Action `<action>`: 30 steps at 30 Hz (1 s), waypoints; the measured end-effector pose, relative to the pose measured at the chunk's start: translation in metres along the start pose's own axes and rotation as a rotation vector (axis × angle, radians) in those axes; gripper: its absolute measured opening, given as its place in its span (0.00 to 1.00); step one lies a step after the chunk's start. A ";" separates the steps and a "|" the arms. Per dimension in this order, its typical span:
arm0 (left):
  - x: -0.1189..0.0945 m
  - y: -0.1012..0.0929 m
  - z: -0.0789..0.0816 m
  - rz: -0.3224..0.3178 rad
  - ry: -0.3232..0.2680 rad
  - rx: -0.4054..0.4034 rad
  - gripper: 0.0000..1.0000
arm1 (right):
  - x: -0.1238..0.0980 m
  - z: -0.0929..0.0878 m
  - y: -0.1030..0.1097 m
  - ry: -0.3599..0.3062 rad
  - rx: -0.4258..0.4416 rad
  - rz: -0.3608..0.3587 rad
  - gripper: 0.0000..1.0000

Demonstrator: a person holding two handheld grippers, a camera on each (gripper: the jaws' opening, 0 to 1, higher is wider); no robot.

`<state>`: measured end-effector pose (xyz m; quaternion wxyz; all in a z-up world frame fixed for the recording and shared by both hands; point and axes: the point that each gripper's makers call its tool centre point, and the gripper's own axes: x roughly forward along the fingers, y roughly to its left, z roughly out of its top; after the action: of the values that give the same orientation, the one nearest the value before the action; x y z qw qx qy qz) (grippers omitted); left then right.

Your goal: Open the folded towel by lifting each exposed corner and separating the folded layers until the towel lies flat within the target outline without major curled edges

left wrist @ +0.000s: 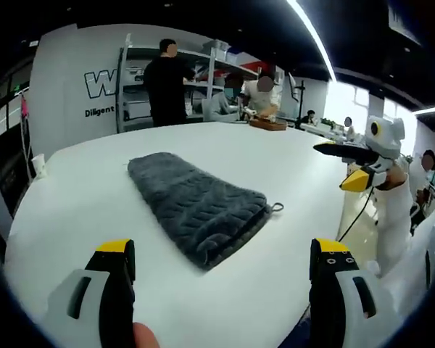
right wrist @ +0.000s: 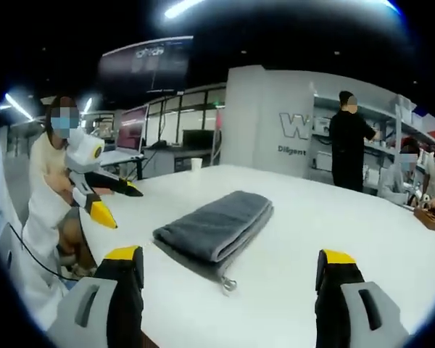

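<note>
Folded towel (left wrist: 196,210) lies untouched on worktop (left wrist: 275,167); both grippers (left wrist: 225,268) (right wrist: 232,279) hover back, fingers apart, seemingly readying a corner grab

The towel (left wrist: 196,206) was dark grey with a ribbed, wavy texture, the tabletop (left wrist: 275,167) plain white; each claw (left wrist: 221,272) had yellow-tipped black jaws

Bright ceiling strips (left wrist: 312,32); sharp, fisheye-bent edges.
</note>
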<state>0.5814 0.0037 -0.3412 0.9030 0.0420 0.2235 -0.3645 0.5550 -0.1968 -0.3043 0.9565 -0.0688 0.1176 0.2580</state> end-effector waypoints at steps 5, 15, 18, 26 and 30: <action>0.013 -0.011 0.000 -0.011 0.014 0.019 0.99 | -0.004 -0.002 -0.007 0.010 0.016 -0.011 0.99; 0.042 -0.035 0.000 -0.058 0.057 0.090 0.99 | -0.009 -0.002 -0.023 0.008 0.018 -0.052 0.99; 0.047 -0.035 0.004 -0.042 0.052 0.118 0.99 | -0.012 -0.001 -0.028 0.002 0.015 -0.066 0.99; 0.071 -0.033 0.003 0.013 0.042 0.188 0.99 | -0.014 -0.005 -0.037 0.011 0.030 -0.087 0.99; 0.080 -0.039 0.008 -0.018 -0.004 0.153 0.99 | -0.015 -0.005 -0.037 0.014 0.037 -0.086 0.99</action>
<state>0.6088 -0.0779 -0.3657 0.8943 0.1082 0.1938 -0.3886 0.5603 -0.2363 -0.3030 0.9670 -0.0578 0.1260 0.2138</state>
